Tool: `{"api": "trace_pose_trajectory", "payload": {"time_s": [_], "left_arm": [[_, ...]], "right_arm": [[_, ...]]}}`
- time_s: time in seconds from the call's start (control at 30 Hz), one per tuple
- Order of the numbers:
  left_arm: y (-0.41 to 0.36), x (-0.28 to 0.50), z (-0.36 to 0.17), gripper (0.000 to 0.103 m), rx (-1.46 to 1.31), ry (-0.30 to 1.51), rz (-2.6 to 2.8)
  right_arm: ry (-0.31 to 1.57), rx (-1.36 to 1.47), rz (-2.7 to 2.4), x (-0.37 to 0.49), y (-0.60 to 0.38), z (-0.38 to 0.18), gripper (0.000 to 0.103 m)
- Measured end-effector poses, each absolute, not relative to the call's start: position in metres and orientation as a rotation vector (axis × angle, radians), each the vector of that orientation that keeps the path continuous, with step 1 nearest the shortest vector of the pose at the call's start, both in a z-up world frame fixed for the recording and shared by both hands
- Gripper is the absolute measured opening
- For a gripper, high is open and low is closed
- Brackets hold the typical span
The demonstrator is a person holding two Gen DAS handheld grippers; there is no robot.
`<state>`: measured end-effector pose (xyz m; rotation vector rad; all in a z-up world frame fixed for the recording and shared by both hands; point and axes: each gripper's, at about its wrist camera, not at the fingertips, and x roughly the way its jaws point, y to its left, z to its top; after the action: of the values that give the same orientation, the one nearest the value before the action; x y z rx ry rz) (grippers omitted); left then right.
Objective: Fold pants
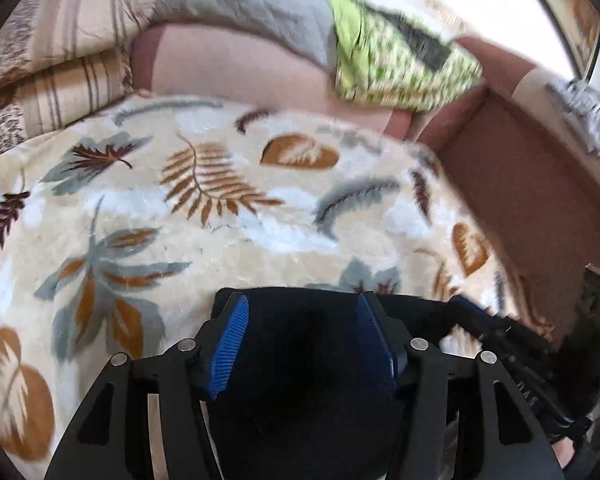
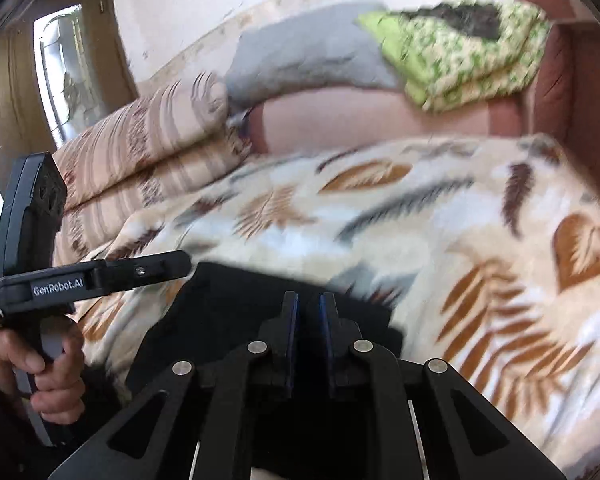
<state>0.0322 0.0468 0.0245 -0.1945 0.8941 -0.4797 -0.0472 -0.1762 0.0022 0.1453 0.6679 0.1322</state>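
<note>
With my left claw (image 1: pixel 302 336) spread wide and my right claw (image 2: pixel 309 320) nearly together, neither visibly pinching cloth, the dark black fabric pants (image 2: pixel 228 316) look bunched compactly on the leaf-patterned fleece blanket (image 2: pixel 480 248), so I judge folding nearly finished.

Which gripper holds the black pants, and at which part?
Cannot tell: the left gripper is open above the pants; the right gripper looks nearly closed over their edge.

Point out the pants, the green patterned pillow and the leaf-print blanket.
pants (image 2: pixel 220 312), right wrist view, flat black fabric left of the gripper.
green patterned pillow (image 1: pixel 396 64), left wrist view, its middle.
leaf-print blanket (image 1: pixel 204 184), left wrist view, the brown fern leaf.
</note>
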Motion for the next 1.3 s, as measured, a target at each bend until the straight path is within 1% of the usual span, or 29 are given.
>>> {"api": "trace_pose_trajectory", "payload": {"time_s": [0.07, 0.1, 0.13, 0.17, 0.2, 0.3, 0.4, 0.47, 0.53, 0.63, 0.73, 0.8, 0.83, 0.9, 0.93, 0.97, 1.0, 1.07, 1.13, 1.17, 1.2, 1.23, 1.27, 1.3], "left_arm": [[0.038, 0.051, 0.000, 0.056, -0.203, 0.985, -0.493], [0.034, 0.058, -0.015, 0.056, -0.204, 1.038, -0.485], [0.032, 0.063, -0.025, 0.056, -0.228, 1.067, -0.483], [0.034, 0.065, -0.027, 0.056, -0.259, 1.056, -0.477], [0.032, 0.066, -0.024, 0.057, -0.263, 1.055, -0.483], [0.029, 0.068, -0.025, 0.060, -0.250, 1.053, -0.485], [0.035, 0.066, -0.022, 0.058, -0.284, 1.030, -0.486], [0.047, 0.054, -0.010, 0.054, -0.319, 0.962, -0.481], [0.055, 0.028, 0.009, 0.053, -0.305, 0.836, -0.462], [0.062, -0.008, 0.017, 0.054, -0.320, 0.760, -0.489], [0.063, -0.044, 0.004, 0.054, -0.325, 0.789, -0.461], [0.058, -0.054, -0.010, 0.054, -0.287, 0.853, -0.430], [0.053, -0.055, -0.014, 0.054, -0.256, 0.870, -0.417], [0.041, -0.052, -0.015, 0.062, -0.211, 0.884, -0.417], [0.038, -0.050, -0.015, 0.068, -0.211, 0.889, -0.424], [0.035, -0.050, -0.016, 0.071, -0.205, 0.887, -0.429], [0.033, -0.051, -0.014, 0.072, -0.198, 0.883, -0.429], [0.037, -0.053, -0.009, 0.071, -0.215, 0.863, -0.436], [0.050, -0.051, 0.000, 0.071, -0.289, 0.826, -0.447], [0.064, -0.049, 0.004, 0.073, -0.346, 0.797, -0.422], [0.074, -0.049, 0.003, 0.073, -0.373, 0.787, -0.394], [0.084, -0.046, 0.002, 0.075, -0.401, 0.788, -0.351], [0.093, -0.041, -0.004, 0.075, -0.437, 0.813, -0.308], [0.097, -0.038, -0.010, 0.075, -0.461, 0.842, -0.296]], "right_arm": [[0.714, 0.163, 0.110, -0.032, -0.181, -0.006, 0.013], [0.781, 0.164, 0.091, -0.022, -0.182, -0.019, 0.013], [0.865, 0.157, 0.073, -0.013, -0.183, -0.035, 0.013], [0.898, 0.159, 0.067, -0.010, -0.185, -0.046, 0.011], [0.869, 0.167, 0.059, -0.011, -0.186, -0.048, 0.010], [0.875, 0.141, 0.057, -0.010, -0.183, -0.047, 0.010], [0.858, 0.166, 0.069, -0.013, -0.186, -0.047, 0.010], [0.819, 0.214, 0.088, -0.022, -0.192, -0.040, 0.010], [0.739, 0.228, 0.106, -0.038, -0.195, -0.023, 0.010], [0.652, 0.191, 0.160, -0.069, -0.187, 0.002, 0.012], [0.610, 0.114, 0.218, -0.103, -0.169, 0.015, 0.014], [0.637, 0.080, 0.265, -0.112, -0.158, 0.013, 0.014], [0.687, 0.059, 0.260, -0.111, -0.153, 0.005, 0.013], [0.877, 0.050, 0.190, -0.100, -0.153, -0.030, 0.013], [0.882, 0.073, 0.193, -0.100, -0.156, -0.038, 0.013], [0.856, 0.080, 0.201, -0.100, -0.157, -0.034, 0.012], [0.867, 0.072, 0.205, -0.097, -0.157, -0.031, 0.012], [0.830, 0.108, 0.213, -0.100, -0.162, -0.026, 0.012], [0.772, 0.181, 0.199, -0.104, -0.174, -0.014, 0.013], [0.724, 0.223, 0.189, -0.107, -0.182, -0.007, 0.019], [0.683, 0.270, 0.165, -0.109, -0.192, -0.003, 0.041], [0.659, 0.320, 0.133, -0.111, -0.202, -0.002, 0.052], [0.655, 0.365, 0.108, -0.110, -0.211, -0.003, 0.067], [0.667, 0.406, 0.098, -0.107, -0.217, -0.006, 0.067]]}}
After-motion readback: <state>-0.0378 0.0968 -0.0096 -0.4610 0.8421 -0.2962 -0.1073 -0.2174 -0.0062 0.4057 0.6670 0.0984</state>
